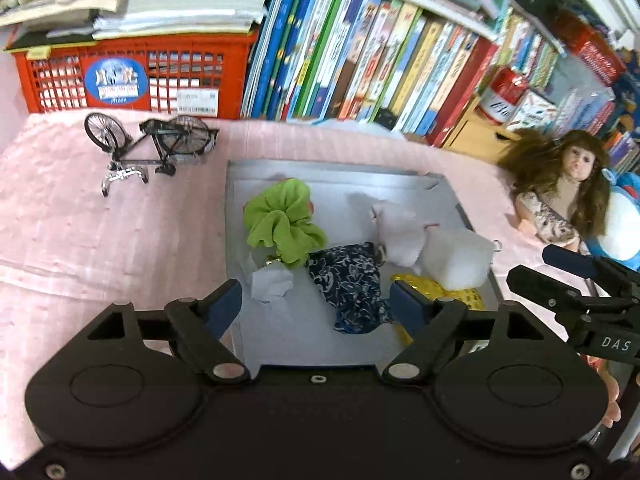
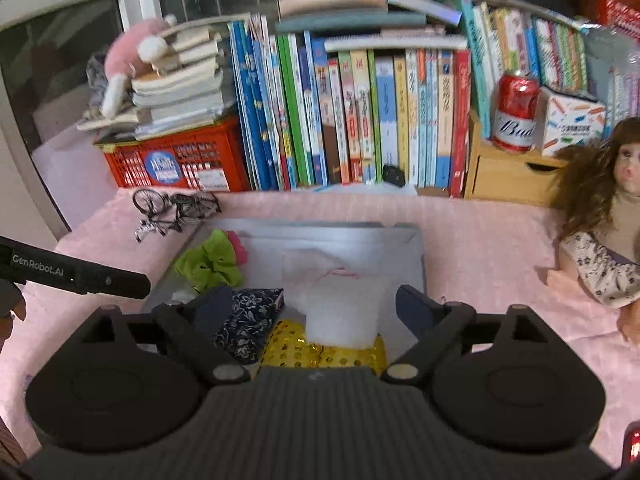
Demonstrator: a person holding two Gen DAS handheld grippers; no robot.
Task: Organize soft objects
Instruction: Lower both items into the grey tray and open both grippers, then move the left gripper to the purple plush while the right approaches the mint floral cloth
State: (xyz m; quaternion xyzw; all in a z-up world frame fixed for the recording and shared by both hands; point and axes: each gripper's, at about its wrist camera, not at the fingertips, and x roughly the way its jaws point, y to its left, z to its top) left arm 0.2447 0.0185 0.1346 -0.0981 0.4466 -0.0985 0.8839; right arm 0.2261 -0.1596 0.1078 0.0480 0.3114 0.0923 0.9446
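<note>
A grey tray (image 1: 280,336) (image 2: 404,240) on the pink cloth holds soft things: a green scrunchie (image 1: 282,222) (image 2: 210,262), a blue floral pouch (image 1: 352,284) (image 2: 250,320), a white plush (image 1: 400,232) (image 2: 320,272), a white foam block (image 1: 456,258) (image 2: 342,320), a gold sequin bag (image 1: 436,292) (image 2: 320,350) and a grey crumpled piece (image 1: 270,282). My left gripper (image 1: 318,306) is open and empty above the tray's near part. My right gripper (image 2: 314,310) is open and empty over the foam block and gold bag; it also shows in the left wrist view (image 1: 560,276).
A model bicycle (image 1: 148,144) (image 2: 174,210) stands left of the tray. A doll (image 1: 568,188) (image 2: 600,216) lies at the right. Behind are a red crate (image 1: 132,76) (image 2: 176,160), rows of books (image 1: 360,52) (image 2: 360,120), a red can (image 2: 516,112) and a wooden drawer box (image 2: 508,176).
</note>
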